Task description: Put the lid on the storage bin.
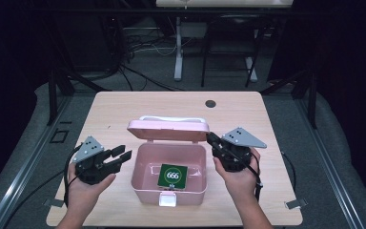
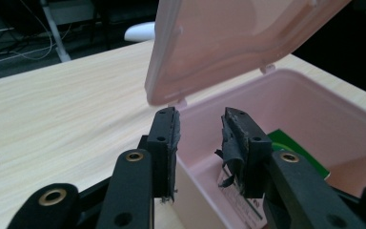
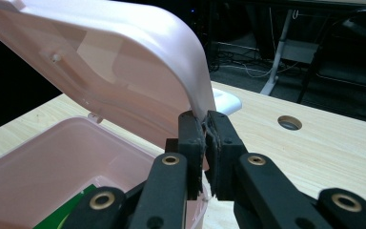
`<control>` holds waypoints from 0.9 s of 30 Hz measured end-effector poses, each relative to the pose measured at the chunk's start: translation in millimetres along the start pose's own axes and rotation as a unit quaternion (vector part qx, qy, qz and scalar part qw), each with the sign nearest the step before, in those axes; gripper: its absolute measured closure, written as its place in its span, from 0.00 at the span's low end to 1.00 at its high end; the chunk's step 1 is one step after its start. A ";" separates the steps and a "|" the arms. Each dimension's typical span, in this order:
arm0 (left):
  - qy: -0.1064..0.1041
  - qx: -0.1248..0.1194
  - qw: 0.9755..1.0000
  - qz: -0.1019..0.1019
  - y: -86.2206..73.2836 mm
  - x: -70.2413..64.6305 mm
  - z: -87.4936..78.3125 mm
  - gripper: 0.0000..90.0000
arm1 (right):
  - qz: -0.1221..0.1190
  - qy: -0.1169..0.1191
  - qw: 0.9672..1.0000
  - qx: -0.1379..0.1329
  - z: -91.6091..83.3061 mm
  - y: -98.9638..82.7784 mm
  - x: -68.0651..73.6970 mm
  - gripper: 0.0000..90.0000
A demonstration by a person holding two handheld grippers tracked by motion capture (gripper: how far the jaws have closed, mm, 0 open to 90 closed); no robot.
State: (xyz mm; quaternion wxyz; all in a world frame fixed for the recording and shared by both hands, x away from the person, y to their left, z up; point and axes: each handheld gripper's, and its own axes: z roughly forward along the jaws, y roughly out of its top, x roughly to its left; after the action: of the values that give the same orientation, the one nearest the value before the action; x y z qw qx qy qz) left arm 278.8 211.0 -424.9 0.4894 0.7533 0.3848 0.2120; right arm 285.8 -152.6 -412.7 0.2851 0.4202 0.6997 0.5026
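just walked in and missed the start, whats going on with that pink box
A person is working at a wooden table with a gripper in each hand. The right gripper is pinched on the edge of the pink box's lid, holding it raised. The box stands open, and a green card marked 666 lies flat on its floor. The left gripper is open, with its jaws at the box's near left wall, gripping nothing.
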 end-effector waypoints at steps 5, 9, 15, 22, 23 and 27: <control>0.008 -0.010 1.000 0.008 17.3 0.9 -0.5 0.74 | 0.000 0.000 1.000 -0.001 -0.1 -0.4 0.3 0.94; 0.023 -0.013 1.000 0.015 27.4 4.6 -1.7 0.74 | 0.001 -0.002 1.000 -0.002 -0.1 -0.7 1.2 0.94; 0.010 -0.016 1.000 0.021 37.6 6.1 1.1 0.77 | 0.000 -0.001 1.000 -0.003 -0.5 -1.4 1.2 0.94; 0.012 -0.022 0.999 0.030 48.5 0.8 5.2 0.82 | 0.000 0.001 1.000 -0.003 -0.5 -1.7 0.5 0.93; 0.015 -0.022 0.999 0.031 49.0 0.0 5.7 0.82 | 0.000 0.001 1.000 -0.003 -0.4 -1.8 0.4 0.93; 0.017 -0.021 0.999 0.030 50.2 0.2 6.7 0.84 | 0.003 0.008 1.000 -0.004 -3.0 -0.5 -2.1 0.91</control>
State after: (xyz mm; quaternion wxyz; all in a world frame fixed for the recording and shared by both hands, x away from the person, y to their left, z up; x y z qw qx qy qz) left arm 302.2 196.1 -382.6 0.4921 0.7503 0.3660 0.2469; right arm 284.2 -155.9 -412.2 0.2796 0.4169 0.6990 0.5094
